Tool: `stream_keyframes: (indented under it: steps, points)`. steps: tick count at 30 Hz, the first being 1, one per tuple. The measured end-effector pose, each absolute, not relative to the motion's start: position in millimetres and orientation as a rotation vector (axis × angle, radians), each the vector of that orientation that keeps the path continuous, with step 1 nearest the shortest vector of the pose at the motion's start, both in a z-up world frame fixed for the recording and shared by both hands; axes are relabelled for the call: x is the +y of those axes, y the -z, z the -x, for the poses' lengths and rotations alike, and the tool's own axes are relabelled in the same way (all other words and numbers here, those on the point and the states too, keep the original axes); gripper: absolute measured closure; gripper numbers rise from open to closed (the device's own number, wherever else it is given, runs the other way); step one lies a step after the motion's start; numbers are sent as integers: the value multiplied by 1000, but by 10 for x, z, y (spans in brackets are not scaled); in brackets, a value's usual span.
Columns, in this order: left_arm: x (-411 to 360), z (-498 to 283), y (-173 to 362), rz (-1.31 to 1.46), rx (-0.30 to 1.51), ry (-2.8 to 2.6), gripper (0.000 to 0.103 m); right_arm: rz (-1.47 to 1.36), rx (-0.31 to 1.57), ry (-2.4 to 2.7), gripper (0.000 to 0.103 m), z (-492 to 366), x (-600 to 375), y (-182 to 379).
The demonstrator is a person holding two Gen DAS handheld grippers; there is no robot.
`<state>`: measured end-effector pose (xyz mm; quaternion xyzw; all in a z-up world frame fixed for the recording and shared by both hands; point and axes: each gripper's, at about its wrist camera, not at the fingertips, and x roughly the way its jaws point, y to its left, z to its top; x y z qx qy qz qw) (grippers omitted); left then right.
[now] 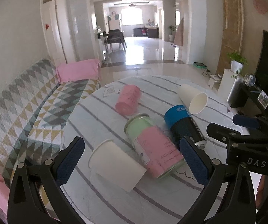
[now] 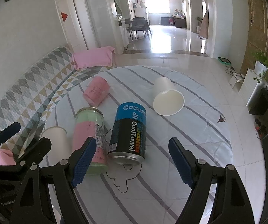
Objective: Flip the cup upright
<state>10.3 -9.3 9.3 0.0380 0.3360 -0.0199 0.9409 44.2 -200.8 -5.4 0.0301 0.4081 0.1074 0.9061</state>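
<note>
Two white paper cups lie on their sides on the round striped table (image 1: 100,196). The near cup (image 1: 115,166) lies just ahead of my open, empty left gripper (image 1: 132,160); it also shows in the right wrist view (image 2: 56,140). The far cup (image 1: 193,99) lies at the back right with its mouth facing me, also in the right wrist view (image 2: 166,99). My right gripper (image 2: 132,160) is open and empty, hovering near the black and blue can (image 2: 129,132).
A glass jar with a pink label (image 1: 152,147) and the can (image 1: 182,125) lie on their sides mid-table. A pink cup (image 1: 128,99) lies further back. A patterned sofa (image 1: 21,112) runs along the left. The right gripper's body (image 1: 246,140) shows at right.
</note>
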Motion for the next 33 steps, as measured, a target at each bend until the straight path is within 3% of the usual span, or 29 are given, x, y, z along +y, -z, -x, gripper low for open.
stream_keyframes:
  steps: [15,20,25,33]
  points:
    - [-174,-384,-240,-155,659,62,0,-35,837,-190,22,-653,-2067,-79]
    - [-168,-362,-334,-124,520,43,0,-25,695,-164,22,-549,-2074,-231]
    - [-207,-397,-353,-139,495,17,0,10,582,-137,22,-474,-2049,-357]
    - [-210,-567,-318,-162,528,10,0,28,636,-156,22,-655,-1977,-302]
